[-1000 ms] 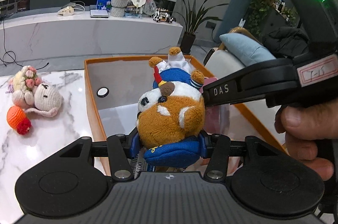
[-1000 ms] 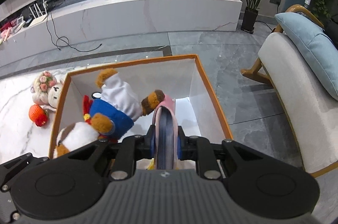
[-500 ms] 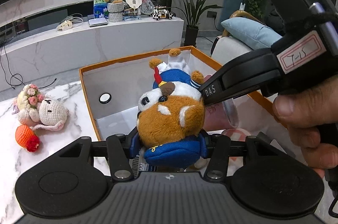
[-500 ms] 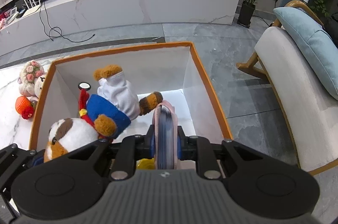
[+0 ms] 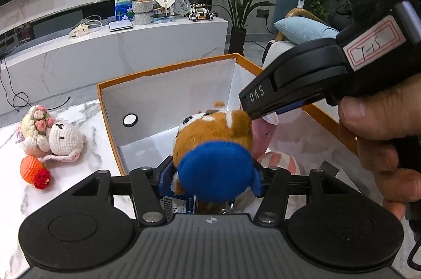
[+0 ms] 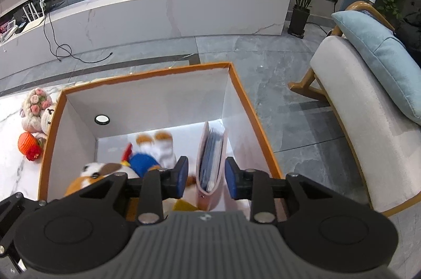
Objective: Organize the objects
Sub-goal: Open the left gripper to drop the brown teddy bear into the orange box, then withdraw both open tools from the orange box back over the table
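A plush dog [image 5: 213,137], brown and white with a blue cap, blue jacket and white trousers, lies head toward the camera inside an orange-rimmed white box [image 5: 168,70] on a marble tabletop [image 5: 86,152]. The left gripper [image 5: 210,177], its jaws just widening, has the blue cap between its blue pads; whether they press on it cannot be told. Beside the dog, a pink pouch [image 6: 211,166] holding blue-edged sheets stands on edge near the box's right wall. The right gripper [image 6: 206,177] has just opened its jaws, and its pads stand clear on either side of the pouch. A person's hand [image 5: 381,137] grips the right tool's handle at the box's right rim. The far half of the box floor is bare. Outside the left wall lie a crocheted bunny [image 5: 50,137] and an orange crocheted toy [image 5: 34,171], well apart from the grippers.
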`<state>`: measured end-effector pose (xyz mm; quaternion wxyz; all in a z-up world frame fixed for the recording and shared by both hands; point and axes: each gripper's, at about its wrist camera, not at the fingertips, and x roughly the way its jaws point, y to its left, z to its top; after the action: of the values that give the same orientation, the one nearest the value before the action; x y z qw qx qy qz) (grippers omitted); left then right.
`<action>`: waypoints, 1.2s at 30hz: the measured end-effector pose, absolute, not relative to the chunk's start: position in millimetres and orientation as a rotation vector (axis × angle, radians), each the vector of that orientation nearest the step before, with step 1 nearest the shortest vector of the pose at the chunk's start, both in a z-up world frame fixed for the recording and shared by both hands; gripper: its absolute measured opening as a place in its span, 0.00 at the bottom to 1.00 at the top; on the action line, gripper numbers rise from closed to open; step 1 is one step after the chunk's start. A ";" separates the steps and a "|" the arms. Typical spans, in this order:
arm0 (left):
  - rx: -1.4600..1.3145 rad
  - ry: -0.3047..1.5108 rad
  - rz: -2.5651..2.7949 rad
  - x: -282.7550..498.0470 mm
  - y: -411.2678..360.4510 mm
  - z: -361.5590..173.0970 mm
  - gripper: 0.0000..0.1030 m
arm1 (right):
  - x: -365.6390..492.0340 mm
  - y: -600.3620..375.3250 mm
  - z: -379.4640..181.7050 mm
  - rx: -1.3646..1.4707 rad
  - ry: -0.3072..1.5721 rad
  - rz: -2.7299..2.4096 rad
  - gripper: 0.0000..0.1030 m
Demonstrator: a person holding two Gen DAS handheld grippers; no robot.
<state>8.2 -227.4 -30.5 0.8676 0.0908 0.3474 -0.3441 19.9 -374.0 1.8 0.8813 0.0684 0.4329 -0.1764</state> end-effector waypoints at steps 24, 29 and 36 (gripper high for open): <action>-0.148 0.736 -0.545 51.1 -113.1 11.7 0.87 | 18.2 -362.9 22.1 0.166 0.799 -0.351 0.40; -0.139 0.763 -0.500 53.1 -85.2 8.5 0.87 | 22.3 -353.2 24.3 0.161 0.795 -0.334 0.40; -0.113 0.767 -0.464 48.6 -58.7 10.4 0.87 | 26.9 -336.1 29.9 0.153 0.775 -0.312 0.40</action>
<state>48.6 -58.7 10.4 0.8996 -0.0548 0.3706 -0.2243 26.9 -336.1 29.9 0.9111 0.0740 0.3761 -0.1514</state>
